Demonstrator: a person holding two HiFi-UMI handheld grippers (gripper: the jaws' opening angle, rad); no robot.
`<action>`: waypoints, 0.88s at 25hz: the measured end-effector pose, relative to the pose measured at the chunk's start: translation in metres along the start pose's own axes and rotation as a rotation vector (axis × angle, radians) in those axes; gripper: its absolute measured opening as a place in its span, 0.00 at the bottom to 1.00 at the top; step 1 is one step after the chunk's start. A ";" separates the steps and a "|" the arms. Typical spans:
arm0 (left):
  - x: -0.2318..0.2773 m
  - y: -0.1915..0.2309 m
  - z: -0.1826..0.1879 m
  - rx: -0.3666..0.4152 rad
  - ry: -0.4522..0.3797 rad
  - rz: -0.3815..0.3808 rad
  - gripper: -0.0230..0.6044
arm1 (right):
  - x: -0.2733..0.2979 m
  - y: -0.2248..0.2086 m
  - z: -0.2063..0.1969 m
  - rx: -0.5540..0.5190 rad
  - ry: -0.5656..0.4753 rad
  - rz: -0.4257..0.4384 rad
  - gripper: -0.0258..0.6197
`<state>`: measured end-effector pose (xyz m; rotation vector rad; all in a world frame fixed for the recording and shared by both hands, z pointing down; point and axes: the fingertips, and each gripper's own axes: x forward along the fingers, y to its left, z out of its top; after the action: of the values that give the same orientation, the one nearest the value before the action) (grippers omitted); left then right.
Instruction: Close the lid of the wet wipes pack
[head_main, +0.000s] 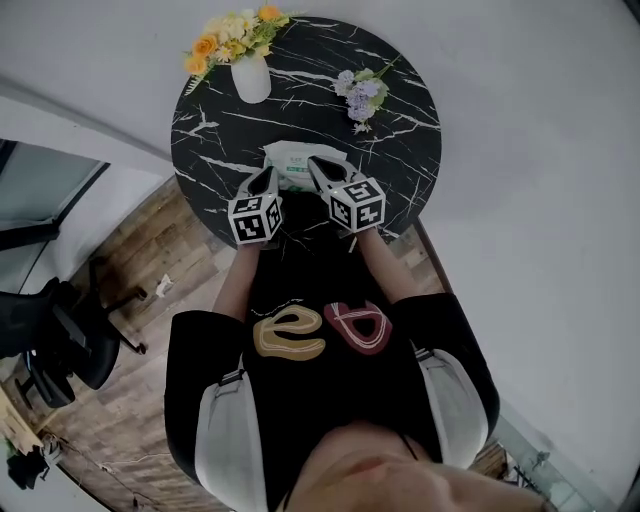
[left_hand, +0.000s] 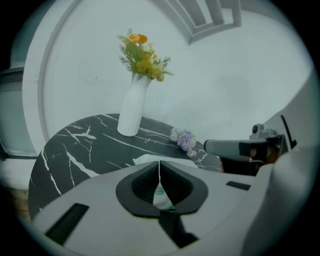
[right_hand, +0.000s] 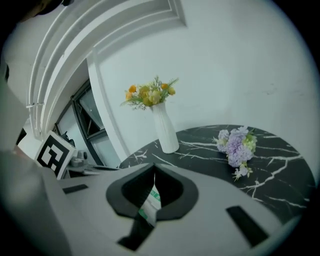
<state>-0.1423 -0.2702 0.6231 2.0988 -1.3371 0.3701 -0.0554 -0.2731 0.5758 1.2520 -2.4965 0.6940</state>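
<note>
The wet wipes pack (head_main: 297, 160), white with green print, lies flat near the front of the round black marble table (head_main: 400, 150). My left gripper (head_main: 268, 173) hangs over the pack's left front corner and my right gripper (head_main: 315, 163) over its right front part. Both are shut, with nothing held between the jaws. In the left gripper view the shut left gripper (left_hand: 159, 163) covers most of the pack (left_hand: 161, 195), as the right gripper (right_hand: 154, 168) does over the pack (right_hand: 149, 201) in its own view. The lid is hidden.
A white vase of yellow and orange flowers (head_main: 250, 72) stands at the table's far left. A sprig of purple flowers (head_main: 362, 95) lies at the far right. A black office chair (head_main: 55, 340) stands on the wooden floor to the left.
</note>
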 end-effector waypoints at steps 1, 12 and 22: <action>-0.007 -0.005 0.007 -0.007 -0.038 -0.009 0.07 | -0.008 0.001 0.004 -0.007 -0.024 0.001 0.06; -0.067 -0.053 0.048 0.033 -0.281 -0.059 0.07 | -0.072 0.013 0.035 -0.036 -0.224 -0.021 0.06; -0.108 -0.070 0.049 0.110 -0.378 -0.043 0.07 | -0.111 0.021 0.037 -0.067 -0.320 -0.066 0.06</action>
<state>-0.1328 -0.2023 0.5036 2.3688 -1.5060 0.0257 -0.0073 -0.2065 0.4902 1.5166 -2.6847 0.4165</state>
